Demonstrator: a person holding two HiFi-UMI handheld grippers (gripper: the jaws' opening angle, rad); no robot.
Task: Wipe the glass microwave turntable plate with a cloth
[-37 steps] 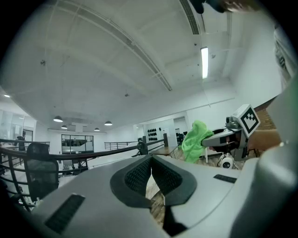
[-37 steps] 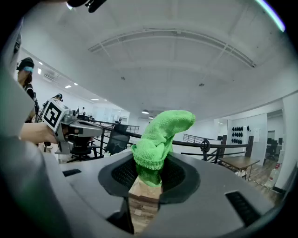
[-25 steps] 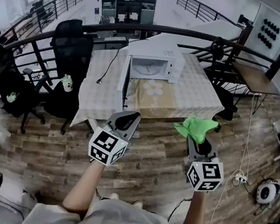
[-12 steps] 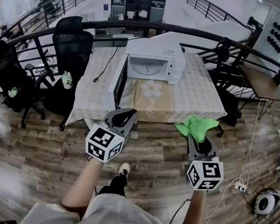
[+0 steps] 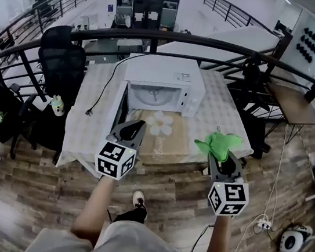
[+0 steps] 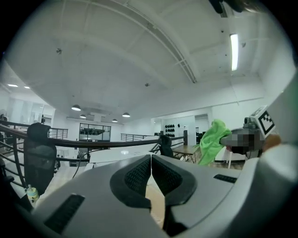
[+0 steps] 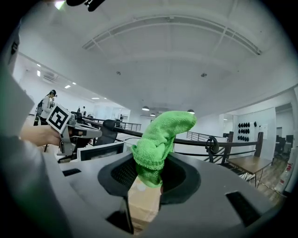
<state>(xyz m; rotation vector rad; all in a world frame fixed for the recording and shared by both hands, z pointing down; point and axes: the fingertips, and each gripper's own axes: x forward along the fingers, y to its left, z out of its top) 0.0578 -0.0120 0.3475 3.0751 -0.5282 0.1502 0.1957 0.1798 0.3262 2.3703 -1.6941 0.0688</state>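
The white microwave (image 5: 159,80) stands on a checked-cloth table (image 5: 221,111), its door (image 5: 119,104) swung open to the left. Inside it lies the glass turntable plate (image 5: 150,96). My left gripper (image 5: 135,127) is shut and empty, near the door's lower edge; in the left gripper view its jaws (image 6: 151,163) meet with nothing between them. My right gripper (image 5: 221,156) is shut on a green cloth (image 5: 219,142) over the table's front right edge. The cloth (image 7: 160,137) stands up out of the right gripper (image 7: 148,173).
A tan mat with a flower print (image 5: 160,130) lies in front of the microwave. A power cord (image 5: 101,93) trails off the table's left side. A black office chair (image 5: 62,58) stands left, a dark railing (image 5: 216,44) runs behind, and a wooden desk (image 5: 292,104) is right.
The person has stepped toward the table. Both grippers, earlier over the wooden floor, now reach the table's front edge. The cloth stays held in the right gripper.
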